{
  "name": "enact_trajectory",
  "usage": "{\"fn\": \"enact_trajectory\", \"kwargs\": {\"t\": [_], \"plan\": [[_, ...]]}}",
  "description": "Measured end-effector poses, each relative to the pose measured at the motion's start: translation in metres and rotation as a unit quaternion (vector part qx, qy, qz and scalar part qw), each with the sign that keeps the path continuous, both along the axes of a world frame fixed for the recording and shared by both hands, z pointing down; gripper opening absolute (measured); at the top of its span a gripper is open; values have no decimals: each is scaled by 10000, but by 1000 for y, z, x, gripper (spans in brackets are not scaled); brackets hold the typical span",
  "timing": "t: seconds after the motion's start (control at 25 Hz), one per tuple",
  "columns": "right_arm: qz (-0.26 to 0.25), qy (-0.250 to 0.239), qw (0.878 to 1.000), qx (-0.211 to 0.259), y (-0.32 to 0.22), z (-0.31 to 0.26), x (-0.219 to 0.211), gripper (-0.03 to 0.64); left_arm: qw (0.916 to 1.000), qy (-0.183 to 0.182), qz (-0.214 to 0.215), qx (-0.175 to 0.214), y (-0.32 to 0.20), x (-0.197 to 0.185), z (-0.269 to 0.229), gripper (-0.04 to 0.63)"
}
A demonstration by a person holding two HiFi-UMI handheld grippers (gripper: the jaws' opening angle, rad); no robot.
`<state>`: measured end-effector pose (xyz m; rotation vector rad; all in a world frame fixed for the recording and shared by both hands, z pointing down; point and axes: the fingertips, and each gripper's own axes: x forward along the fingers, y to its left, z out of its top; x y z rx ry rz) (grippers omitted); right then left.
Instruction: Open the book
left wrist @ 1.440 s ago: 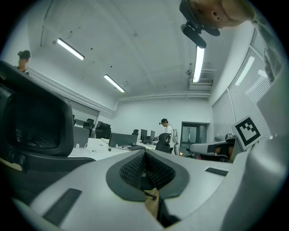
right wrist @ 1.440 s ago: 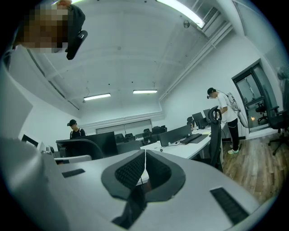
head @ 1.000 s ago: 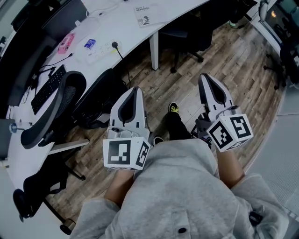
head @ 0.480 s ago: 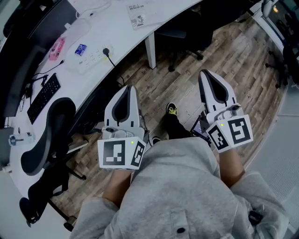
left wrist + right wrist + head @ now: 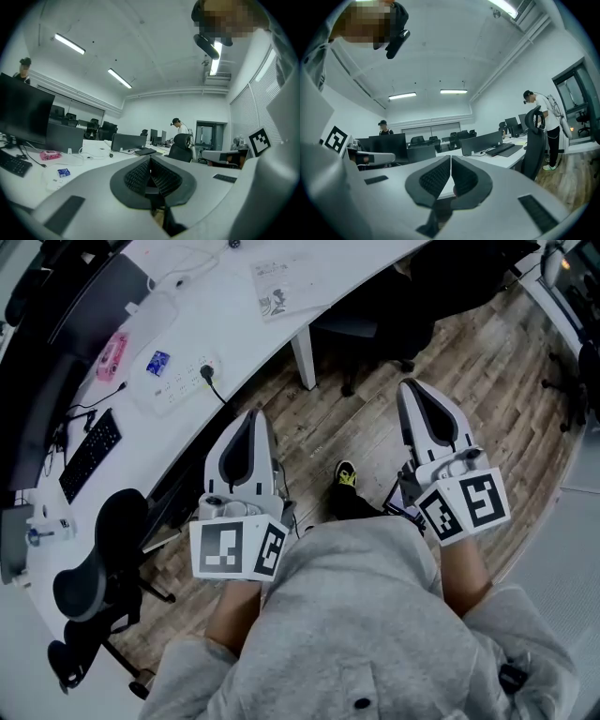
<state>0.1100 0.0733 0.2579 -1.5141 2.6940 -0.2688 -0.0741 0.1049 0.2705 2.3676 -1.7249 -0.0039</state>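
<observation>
Left gripper (image 5: 251,420): jaws closed tip to tip with nothing between them; held in front of the person's waist, pointing toward the tabletop's edge.
Right gripper (image 5: 413,392): jaws closed and empty; held over the floor, beside the left gripper but apart from it.
Book (image 5: 284,287): a thin printed booklet lying flat on the tabletop, well ahead of both grippers and touched by neither.
Tabletop (image 5: 234,320): white and curved, running across the upper left of the head view.
Power strip (image 5: 183,381): white, near the tabletop's edge, with a black plug in it.
Blue packet (image 5: 157,362): just beyond the power strip.
Pink thing (image 5: 111,354): left of the blue packet.
Keyboard (image 5: 89,454): black, at the tabletop's left end.
Chair (image 5: 103,559): black, left of the left gripper.
Floor (image 5: 487,362): wood planks; a shoe (image 5: 346,472) shows between the two grippers.
</observation>
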Motion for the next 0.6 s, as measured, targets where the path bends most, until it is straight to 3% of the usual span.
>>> {"fn": "enact_trajectory", "kwargs": {"t": [0.6], "plan": [[-363, -112, 9992, 122, -68, -12, 25, 28, 9998, -143, -151, 44, -62, 33, -7, 9]]}}
